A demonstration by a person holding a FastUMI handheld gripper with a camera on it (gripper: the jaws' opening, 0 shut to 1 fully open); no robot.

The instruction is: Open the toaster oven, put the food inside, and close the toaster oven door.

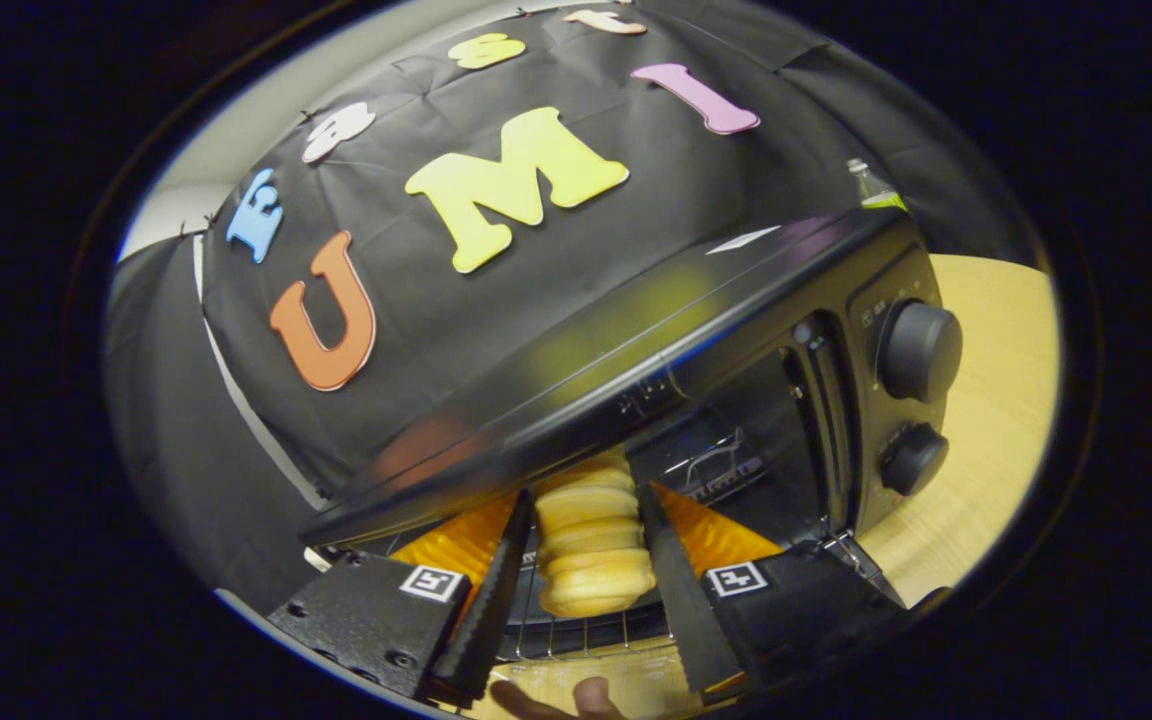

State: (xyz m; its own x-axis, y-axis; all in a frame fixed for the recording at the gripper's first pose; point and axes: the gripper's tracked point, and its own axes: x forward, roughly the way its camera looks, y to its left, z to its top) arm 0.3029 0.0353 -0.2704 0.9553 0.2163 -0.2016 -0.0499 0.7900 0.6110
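Observation:
A pale ridged bread roll (591,560) is held between my two black fingers, and both press on its sides. My gripper (584,497) is shut on it, tilted, and reaches into the mouth of the black toaster oven (636,340). The roll's far end lies under the oven's top front edge. A wire rack (586,632) shows just below the roll and fingers. The oven's dark inside, with more wire rack (726,465), shows to the right of the fingers. I cannot make out the door itself.
Two black knobs (921,350) (914,458) sit on the oven's right panel. The oven stands on a light wooden table (996,420). A bottle top (871,185) peeks over the oven's far corner. A person's fingertip (596,697) shows under the fingers.

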